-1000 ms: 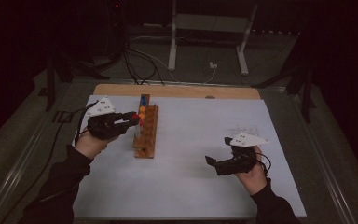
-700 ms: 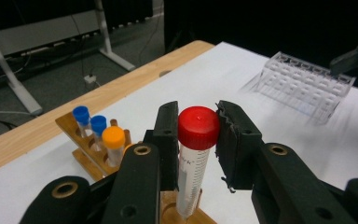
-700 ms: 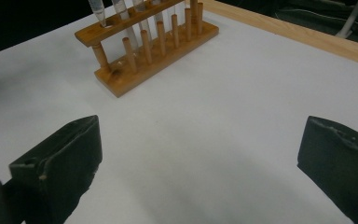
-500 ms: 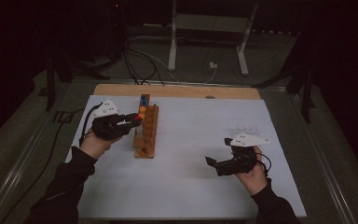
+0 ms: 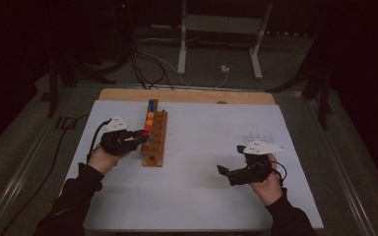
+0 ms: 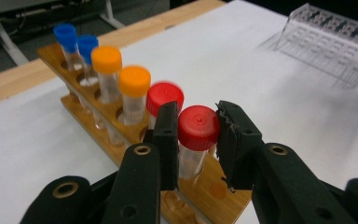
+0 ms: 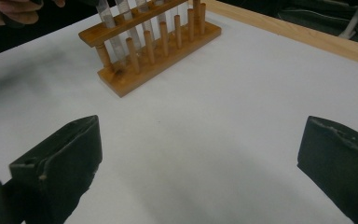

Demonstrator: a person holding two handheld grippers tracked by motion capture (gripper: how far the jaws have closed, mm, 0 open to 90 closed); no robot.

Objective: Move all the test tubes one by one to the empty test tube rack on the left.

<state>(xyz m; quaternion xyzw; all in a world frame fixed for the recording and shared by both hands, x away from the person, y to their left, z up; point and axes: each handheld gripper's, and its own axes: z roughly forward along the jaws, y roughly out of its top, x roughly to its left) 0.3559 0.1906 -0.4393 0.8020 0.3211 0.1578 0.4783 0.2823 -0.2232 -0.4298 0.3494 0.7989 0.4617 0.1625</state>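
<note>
We count six capped tubes in the wooden rack (image 6: 98,100): two blue, two orange, two red. Our left gripper (image 6: 196,140) has its fingers clenched on the nearest red-capped tube (image 6: 198,128); our right gripper (image 7: 196,186) has its fingers released.

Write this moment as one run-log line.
left gripper: shut on red-capped tube | tube: over wooden rack | right gripper: open, over table

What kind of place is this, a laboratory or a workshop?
Probably a laboratory-style test bench set up for recording. A wooden test tube rack with capped tubes stands on a white-covered table, a clear plastic tube rack lies farther off, and cables and stand legs cross the dark floor behind.
</note>
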